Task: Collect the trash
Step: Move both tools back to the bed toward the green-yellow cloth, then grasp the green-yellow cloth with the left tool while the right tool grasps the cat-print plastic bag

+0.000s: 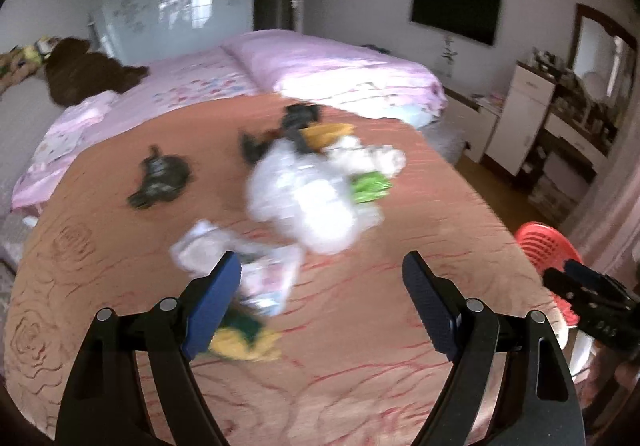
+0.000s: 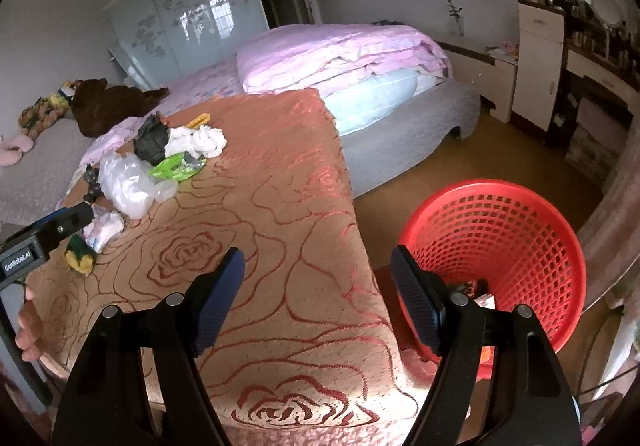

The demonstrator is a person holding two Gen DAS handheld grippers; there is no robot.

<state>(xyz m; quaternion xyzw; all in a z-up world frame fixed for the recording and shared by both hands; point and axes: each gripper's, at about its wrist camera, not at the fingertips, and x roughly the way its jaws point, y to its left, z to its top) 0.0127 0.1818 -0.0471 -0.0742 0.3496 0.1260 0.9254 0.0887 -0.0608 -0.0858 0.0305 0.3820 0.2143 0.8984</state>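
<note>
**Hovering over scattered trash, both sets of fingers wide and empty**

Hanging above a table (image 1: 360, 386) draped in a salmon cloth with red rose outlines, the left gripper (image 1: 322, 274) spreading its fingers wide, nothing between them. Lying just beyond the left finger (image 1: 216, 302): a crumpled white-and-pink wrapper (image 1: 264, 282), partly hidden behind that finger, and a yellow-and-green scrap (image 1: 244, 342) peeking out below it. Sitting farther out, near the table's middle: a big clump of clear plastic (image 1: 304, 201), with a green packet (image 1: 370, 187) at its right edge and wadded white tissue (image 1: 368, 155) behind. Resting at the far side: a yellow item (image 1: 326, 131) and a black bag (image 1: 300, 117). Lying apart to the left: a dark crumpled piece (image 1: 160, 179). Blurring all of this in the left wrist view.

Pointing past the table's right edge, the right gripper (image 2: 318, 286) also holding its fingers wide apart, gripping nothing. Standing beside the table on the wooden floor, at the right: a red mesh basket (image 2: 520, 213), with something small lying at its bottom, too hidden to name. Showing at the far left of the right wrist view: the same trash heap, clear plastic (image 2: 124, 181), green packet (image 2: 176, 167), black bag (image 2: 152, 139), white tissue (image 2: 200, 139). Filling the background: a bed (image 2: 400, 117) with a pink quilt.
</note>
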